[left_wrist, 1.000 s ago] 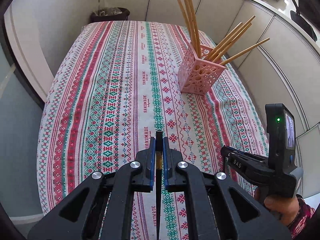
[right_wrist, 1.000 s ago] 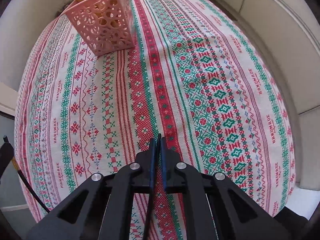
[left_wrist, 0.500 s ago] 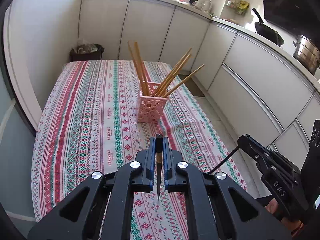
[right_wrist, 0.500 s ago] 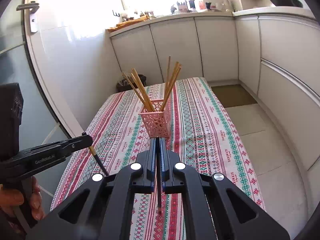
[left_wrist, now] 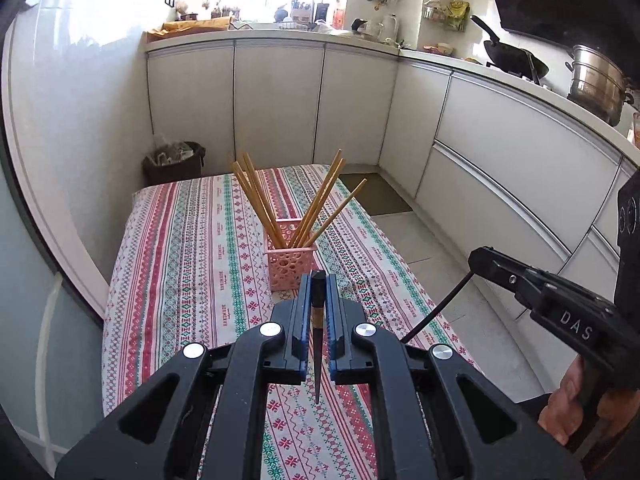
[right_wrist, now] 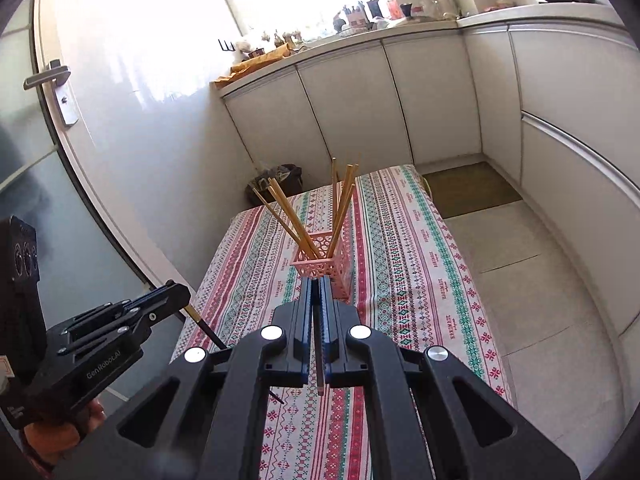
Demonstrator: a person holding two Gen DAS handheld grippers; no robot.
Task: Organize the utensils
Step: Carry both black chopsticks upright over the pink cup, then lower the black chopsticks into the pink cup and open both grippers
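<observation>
the left hand-held gripper (left_wrist: 316, 280) is clenched on a dark chopstick (left_wrist: 317, 344), tip hanging down. the right hand-held gripper (right_wrist: 319, 282) grips a second dark chopstick (right_wrist: 321, 364) likewise. ahead of and below both, the pink holder (left_wrist: 289, 264) with wooden chopsticks (left_wrist: 260, 200) stands on the patterned worktop (left_wrist: 192, 272).

The utensil basket (left_wrist: 291, 266) stands on the table (left_wrist: 192, 264), with chopsticks (left_wrist: 260, 200) standing in it and leaning outward. Behind the basket, past the table's far end, a bin (left_wrist: 174, 162) sits on the floor against the cabinets (left_wrist: 276, 100). To the basket's right, more cabinets carry a wok (left_wrist: 514, 60) and a steamer pot (left_wrist: 596, 82) on their counter.
</observation>
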